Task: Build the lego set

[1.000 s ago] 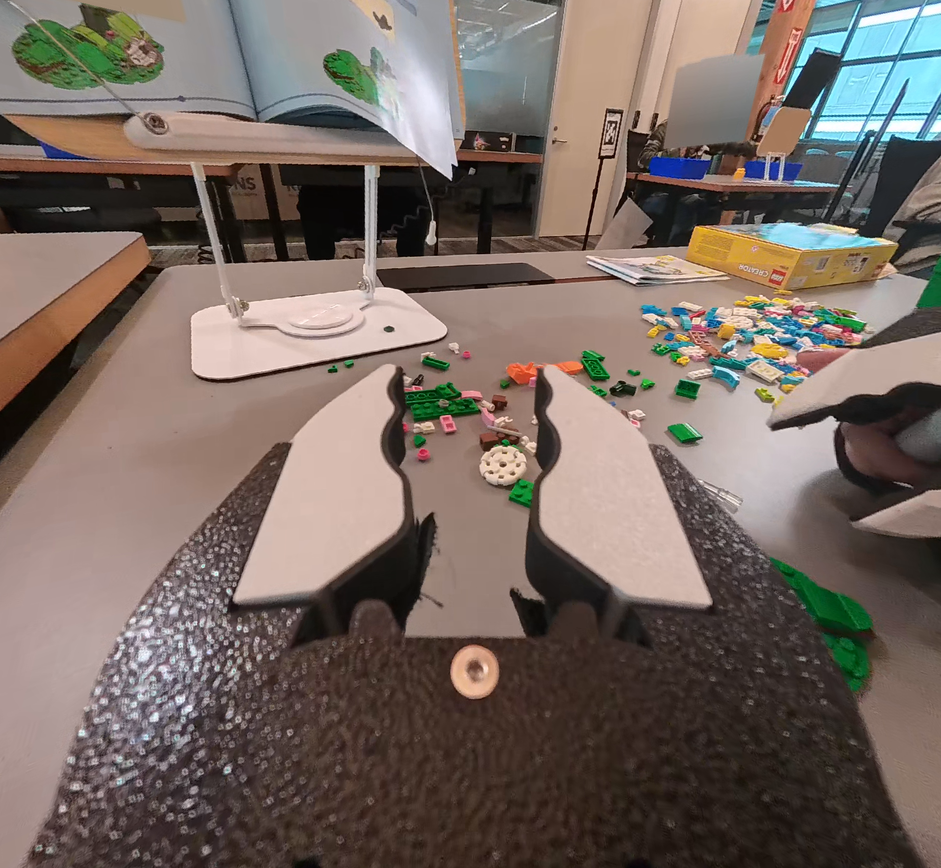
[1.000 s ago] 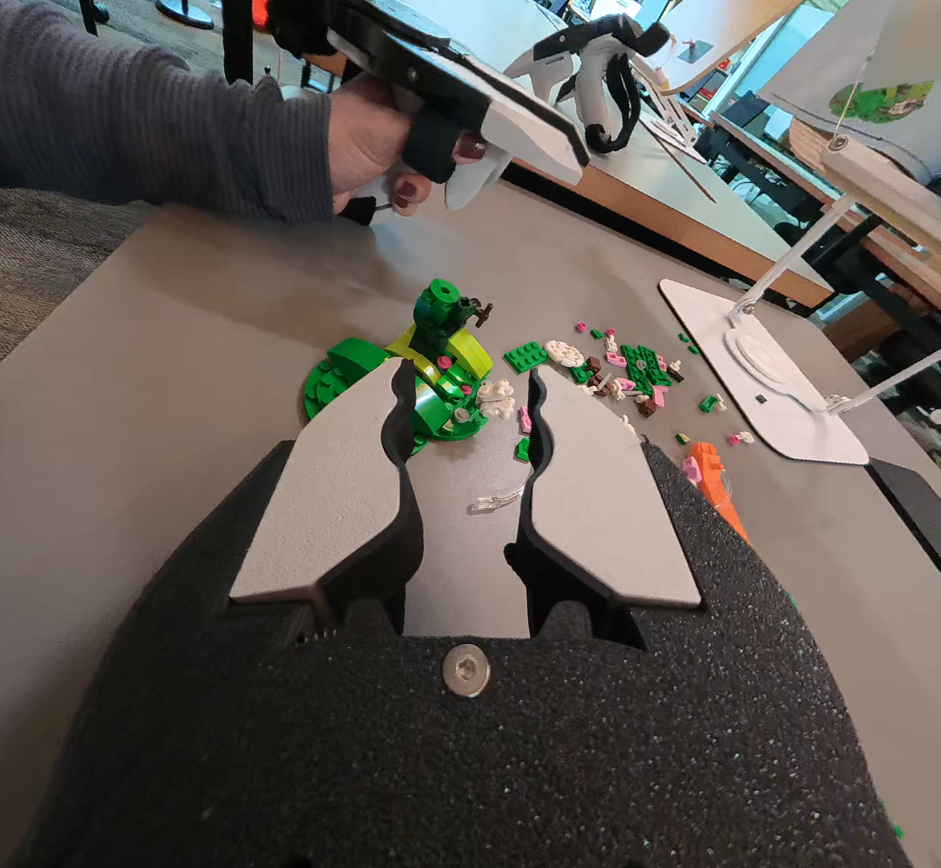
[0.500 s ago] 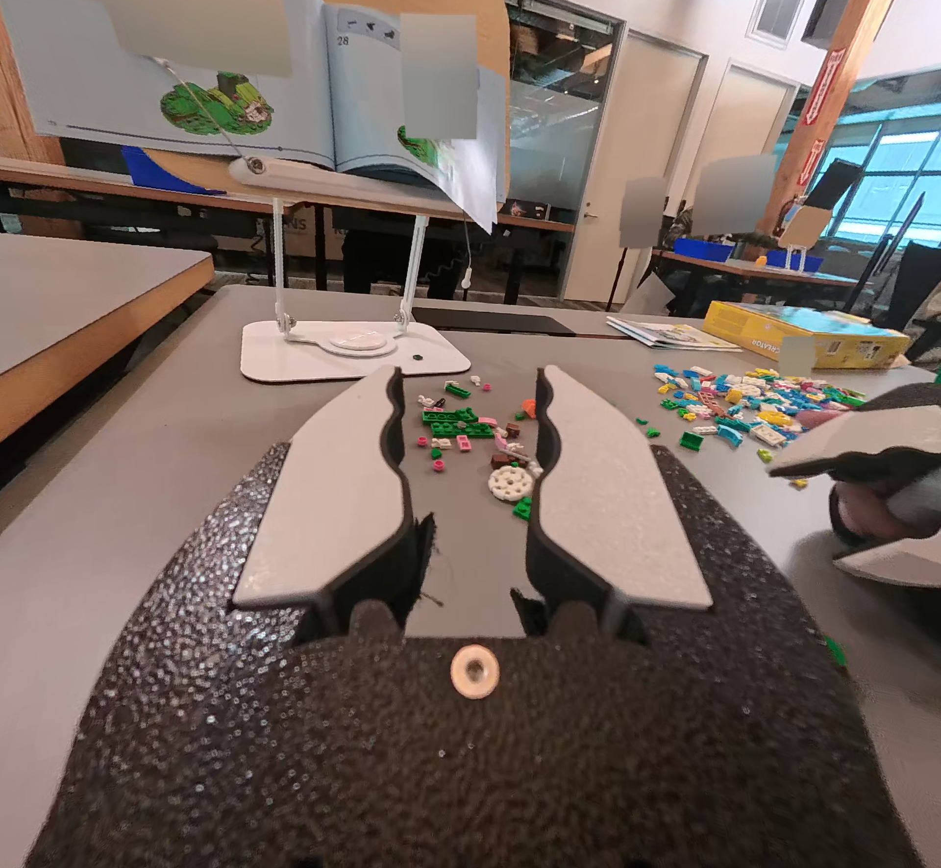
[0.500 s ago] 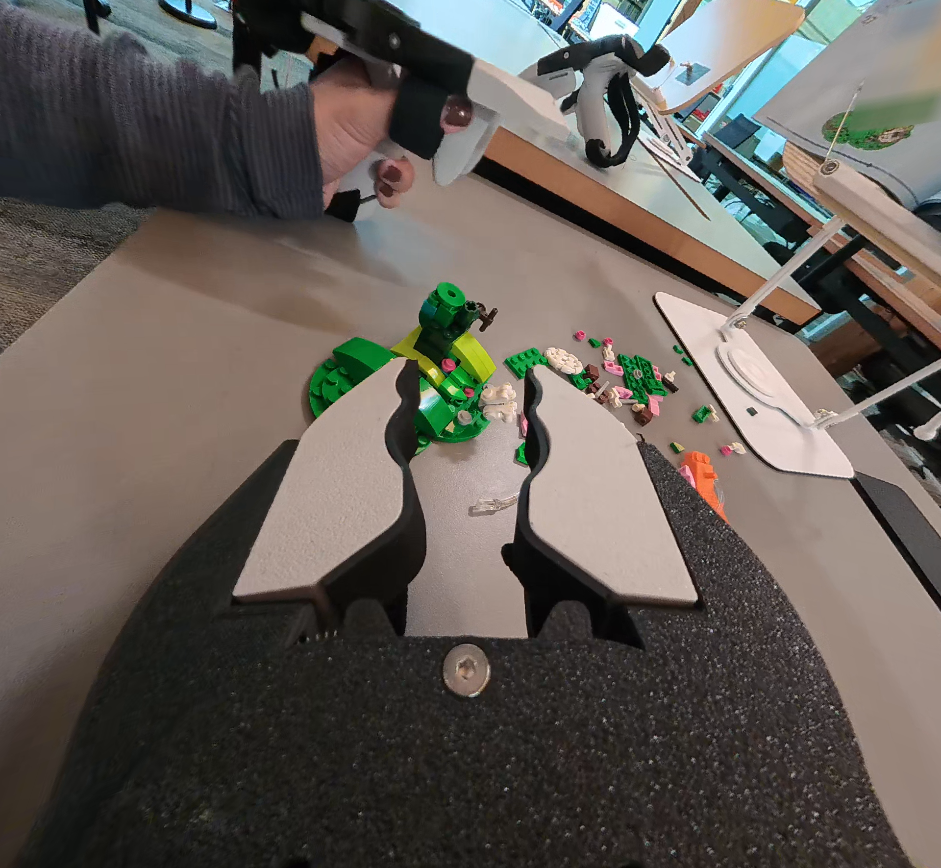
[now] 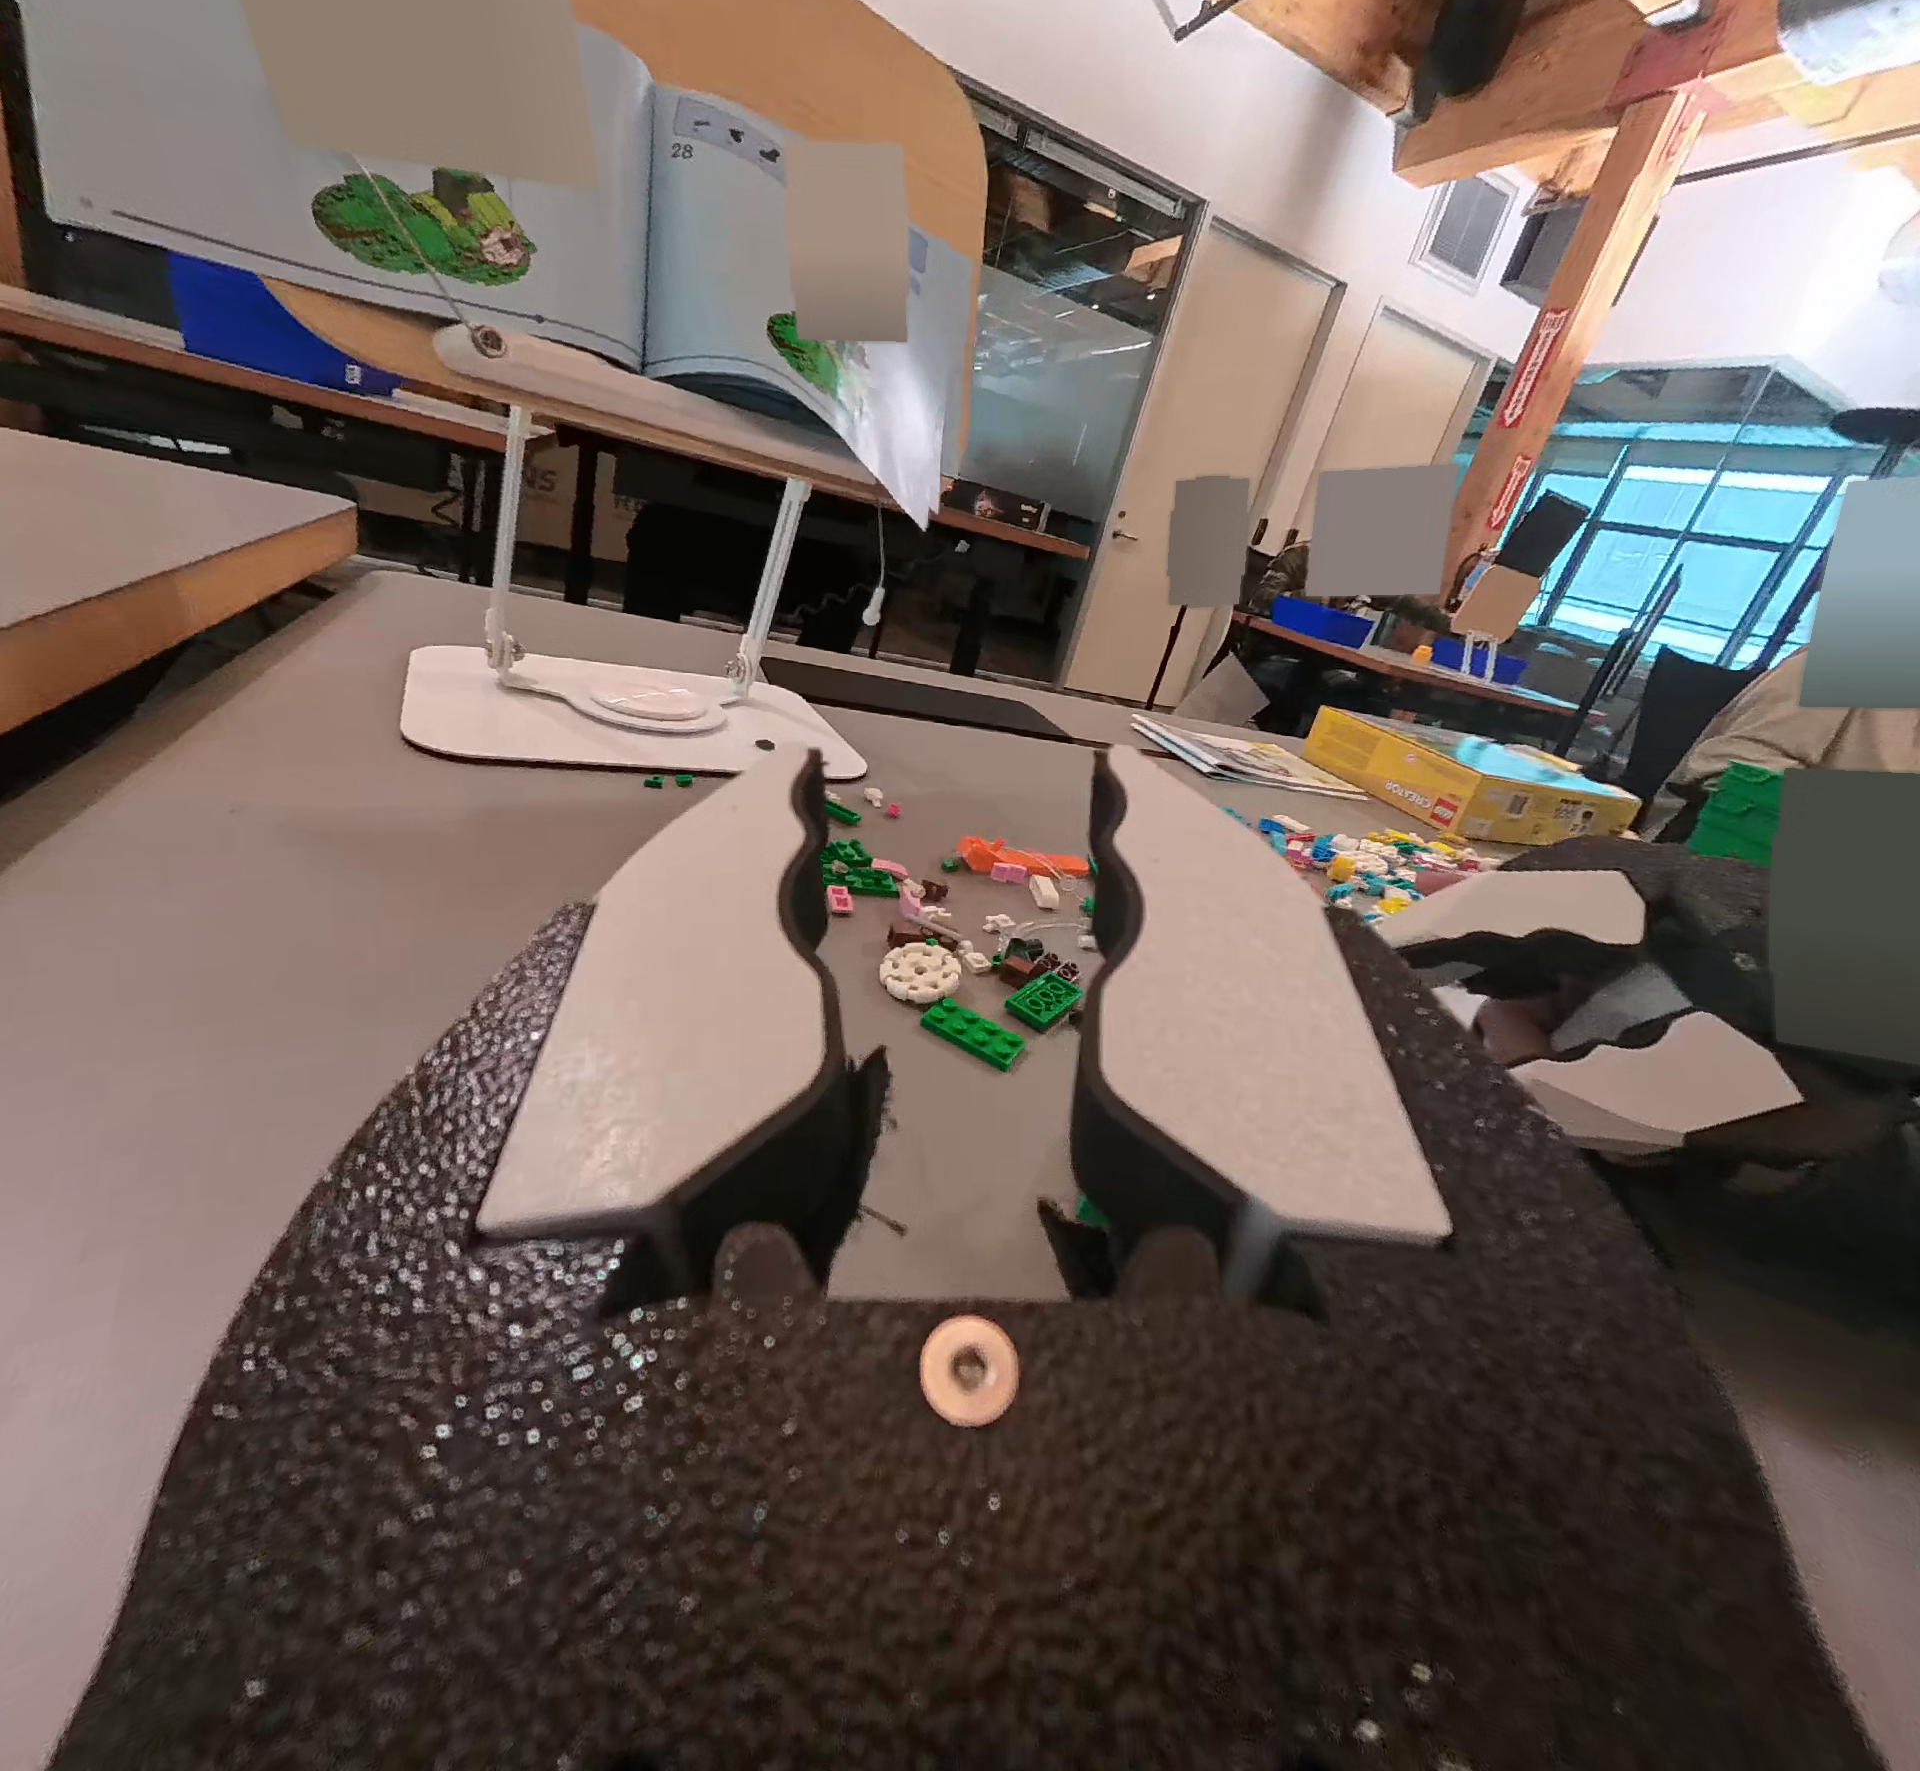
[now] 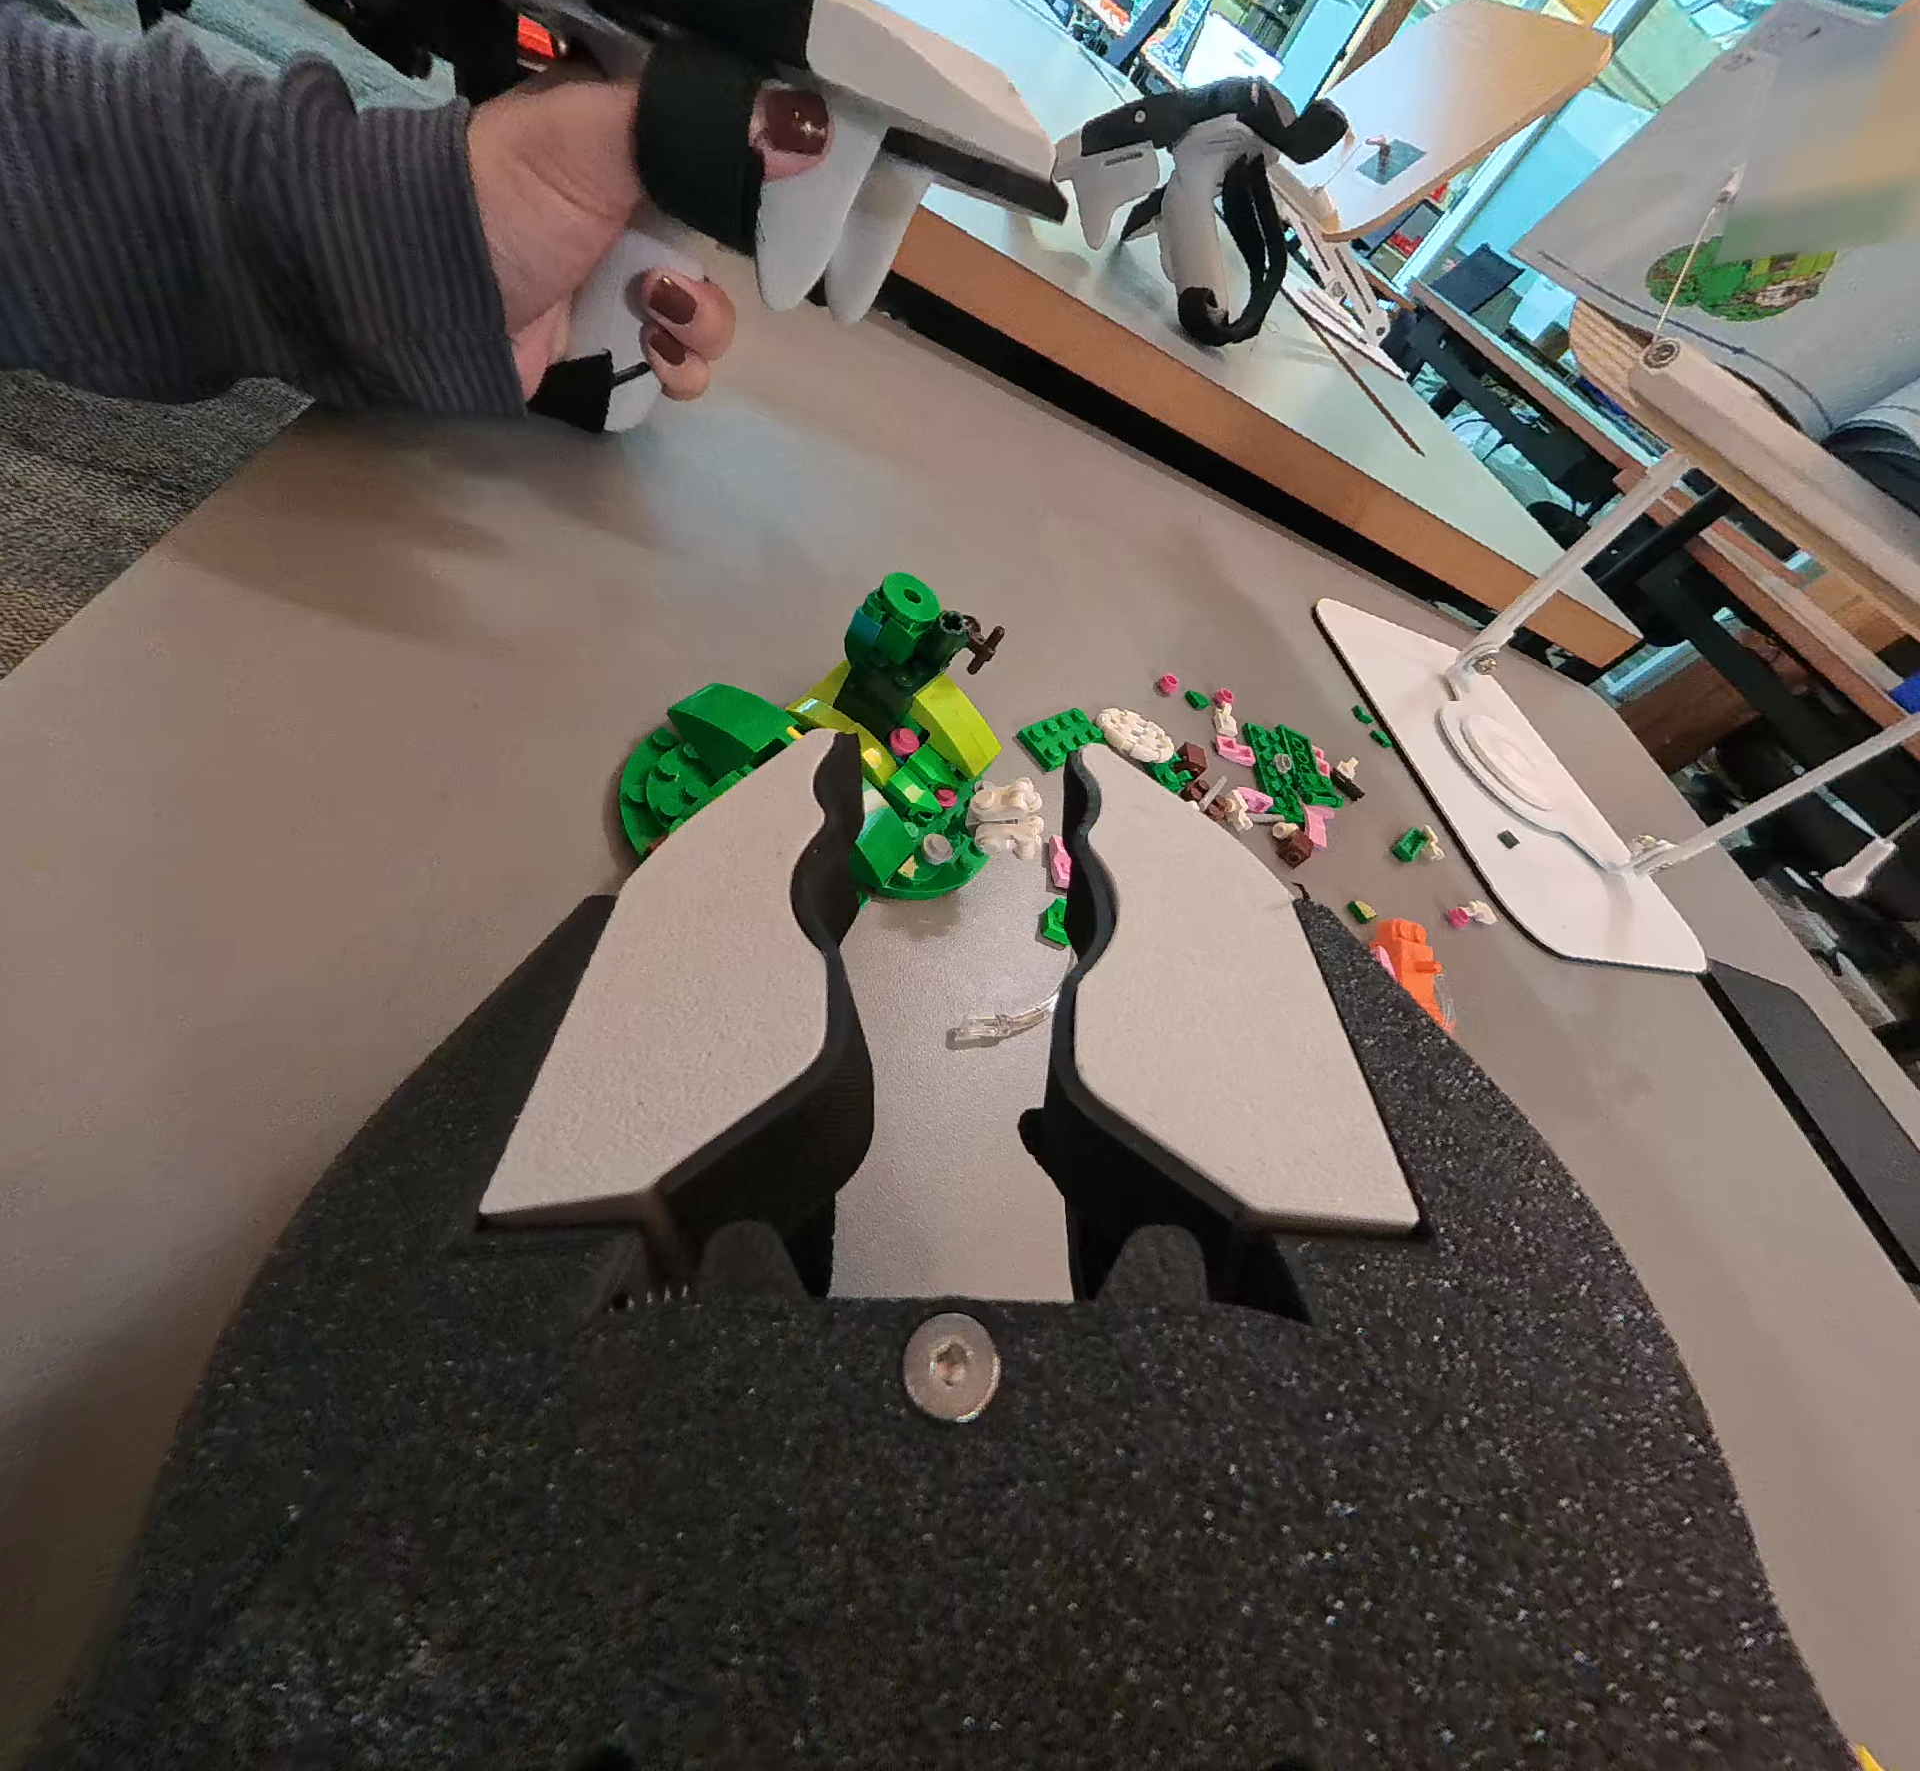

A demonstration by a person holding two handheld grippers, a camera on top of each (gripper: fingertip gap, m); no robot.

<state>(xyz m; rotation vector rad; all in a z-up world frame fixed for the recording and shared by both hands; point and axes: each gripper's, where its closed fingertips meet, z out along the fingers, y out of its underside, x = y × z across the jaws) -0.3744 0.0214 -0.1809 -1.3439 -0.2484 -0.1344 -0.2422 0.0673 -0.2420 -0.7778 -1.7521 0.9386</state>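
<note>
A part-built green lego model stands on the grey table, just beyond my right gripper, which is open and empty. Small loose pieces lie to its right: a white round plate, green plates, pink and brown bits. My left gripper is open and empty, tilted up above the same loose pieces: the white round plate and green plates. The open instruction booklet rests on a white stand. The left gripper shows raised at top left in the right wrist view.
A pile of many-coloured bricks and a yellow lego box lie at the right. An orange piece and a clear piece lie near my right gripper. A neighbouring table holds a spare gripper. One gripper's finger ends stand about 15 cm off the other's.
My left gripper has tilted upward and lifted, bringing the booklet and ceiling into view. My right gripper has stayed nearly still over the model. Both stay open.
</note>
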